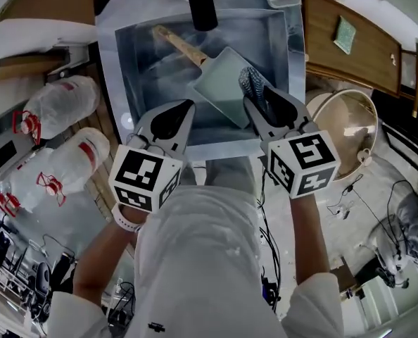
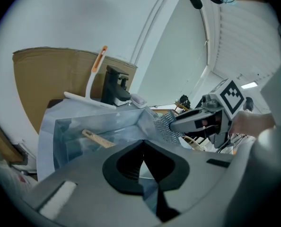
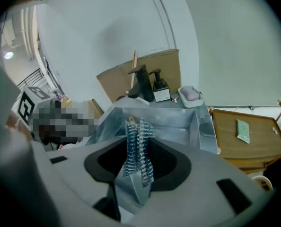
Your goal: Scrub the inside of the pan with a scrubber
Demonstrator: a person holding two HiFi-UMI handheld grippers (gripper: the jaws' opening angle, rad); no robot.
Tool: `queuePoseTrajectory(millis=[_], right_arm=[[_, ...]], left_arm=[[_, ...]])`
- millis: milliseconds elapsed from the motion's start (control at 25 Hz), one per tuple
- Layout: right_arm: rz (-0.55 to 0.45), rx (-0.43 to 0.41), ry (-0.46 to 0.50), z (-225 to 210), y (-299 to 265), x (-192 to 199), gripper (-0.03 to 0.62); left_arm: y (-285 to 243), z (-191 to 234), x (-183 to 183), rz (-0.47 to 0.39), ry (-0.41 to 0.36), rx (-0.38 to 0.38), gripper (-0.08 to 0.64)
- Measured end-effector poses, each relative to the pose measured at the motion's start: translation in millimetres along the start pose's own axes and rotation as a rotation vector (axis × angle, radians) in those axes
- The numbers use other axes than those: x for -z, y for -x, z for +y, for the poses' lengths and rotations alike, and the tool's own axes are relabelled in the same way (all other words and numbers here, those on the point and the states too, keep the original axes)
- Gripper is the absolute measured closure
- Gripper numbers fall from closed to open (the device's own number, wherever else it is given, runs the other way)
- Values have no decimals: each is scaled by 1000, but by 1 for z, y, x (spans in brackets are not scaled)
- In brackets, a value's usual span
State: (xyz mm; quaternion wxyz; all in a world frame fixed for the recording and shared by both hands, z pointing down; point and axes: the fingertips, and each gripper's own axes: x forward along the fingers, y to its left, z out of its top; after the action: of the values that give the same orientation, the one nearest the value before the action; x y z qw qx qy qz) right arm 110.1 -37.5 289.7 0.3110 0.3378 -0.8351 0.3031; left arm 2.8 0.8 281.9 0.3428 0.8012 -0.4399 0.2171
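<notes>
A pale green square pan point(image 1: 222, 84) with a wooden handle point(image 1: 181, 46) lies tilted in the steel sink point(image 1: 124, 72). My right gripper point(image 1: 255, 101) is shut on a silvery mesh scrubber point(image 1: 250, 83), held at the pan's right edge. In the right gripper view the scrubber point(image 3: 138, 148) stands upright between the jaws. My left gripper point(image 1: 183, 111) is shut, its tips just by the pan's near-left edge; nothing shows clamped in it. The left gripper view has the handle point(image 2: 98, 139) beyond its jaws, and the scrubber point(image 2: 166, 126) in the right gripper point(image 2: 178, 125).
A black faucet point(image 1: 202, 5) overhangs the sink's far side, with a soap bottle point(image 3: 160, 91) and soap dish point(image 3: 190, 93) beside it. Right of the sink is a wooden table point(image 1: 364, 65) with a green pad point(image 1: 345, 34) and a round tub point(image 1: 346, 129). Plastic bags point(image 1: 61, 104) lie left.
</notes>
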Motion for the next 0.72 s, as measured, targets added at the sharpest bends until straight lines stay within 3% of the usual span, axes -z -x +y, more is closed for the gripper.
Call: queuePoseTrajectory(millis=[320,720], right_arm=[[138,-53,24,-24,-66,21,459],[316,-87,-48,-44,-127,55,471]], left_arm=[[-35,30,24,19,70,-43,555],[-67,55,53,50,118,-61,555]])
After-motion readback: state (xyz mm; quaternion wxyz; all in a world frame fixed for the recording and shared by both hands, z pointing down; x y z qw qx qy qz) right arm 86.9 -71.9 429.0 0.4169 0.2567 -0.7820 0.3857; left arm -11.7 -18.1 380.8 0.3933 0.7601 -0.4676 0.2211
